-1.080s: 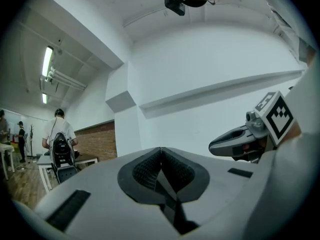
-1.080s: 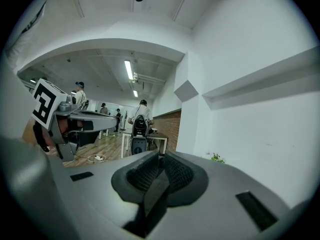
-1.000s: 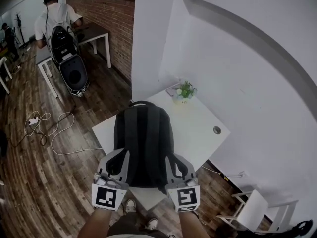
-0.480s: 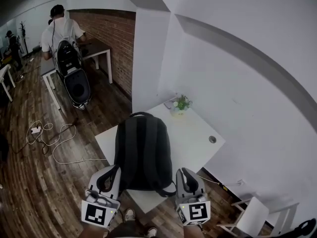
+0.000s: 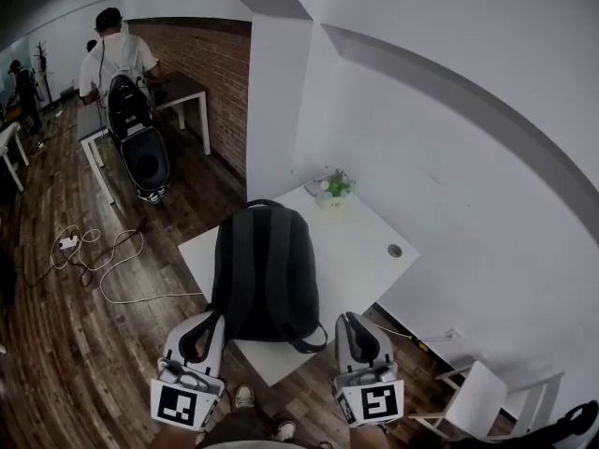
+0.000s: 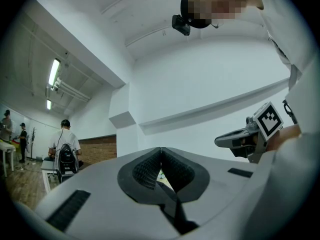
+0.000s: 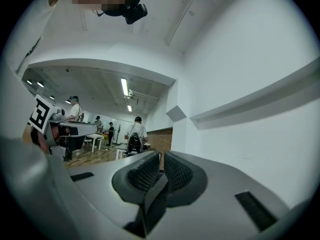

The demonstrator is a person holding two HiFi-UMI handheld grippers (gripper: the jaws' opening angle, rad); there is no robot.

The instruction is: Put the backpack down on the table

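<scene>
left fingers (image 6: pixel 147 170): closed, the pads meet, nothing between them;
right fingers (image 7: pixel 146 172): closed as well, only a thin slit between the pads, holding nothing;
left gripper (image 5: pixel 213 322): at the near left corner of the backpack (image 5: pixel 265 269); whether it touches, I cannot tell;
right gripper (image 5: pixel 349 320): just right of the backpack's near end, beside a loose strap (image 5: pixel 314 345);
backpack: dark, lying flat on the white desk (image 5: pixel 360 251), handle to the far side;
plant (image 5: pixel 333 186): on the desk's far corner;
cable (image 5: pixel 112 262): on the wooden floor (image 5: pixel 56 354), left.
</scene>
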